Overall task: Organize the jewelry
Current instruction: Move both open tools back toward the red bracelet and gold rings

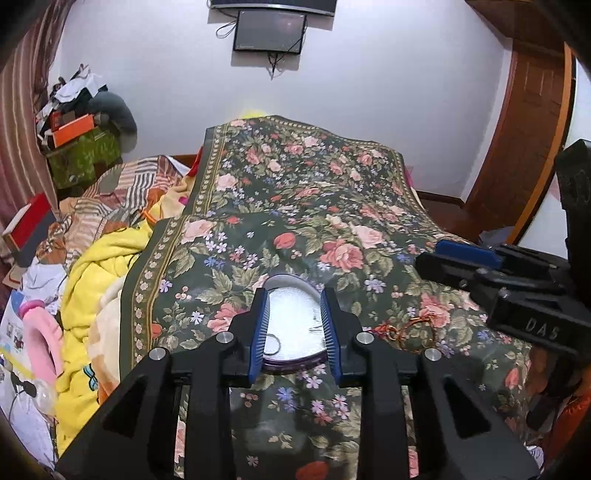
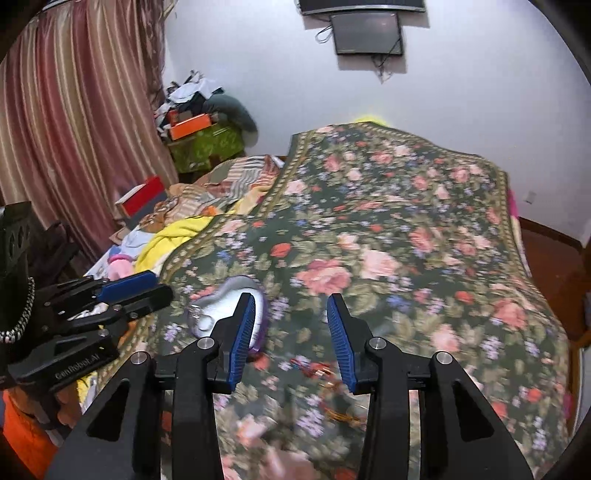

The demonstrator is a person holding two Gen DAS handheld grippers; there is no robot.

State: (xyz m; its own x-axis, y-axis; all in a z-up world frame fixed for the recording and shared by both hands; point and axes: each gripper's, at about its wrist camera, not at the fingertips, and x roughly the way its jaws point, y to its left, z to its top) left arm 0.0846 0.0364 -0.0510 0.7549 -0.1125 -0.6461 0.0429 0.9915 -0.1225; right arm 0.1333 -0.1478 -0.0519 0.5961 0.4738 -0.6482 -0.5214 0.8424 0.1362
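The left hand-held gripper (image 1: pixel 294 334) is held open, its blue pads straddling a shallow purple-rimmed tray (image 1: pixel 295 363) on the floral bedspread (image 1: pixel 295 192); a thin metal ring (image 1: pixel 272 344) is seen inside it. The right hand-held gripper (image 2: pixel 291 341) is also open, above a gold chain with red beads (image 2: pixel 314 369) lying loose on the bedspread just right of the tray. The chain is judged light, limp and easily tangled, best pinched at a bunched section.

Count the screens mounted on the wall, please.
2: a large screen at the top edge, mostly cropped, and a small screen directly beneath it. Others may be outside view.
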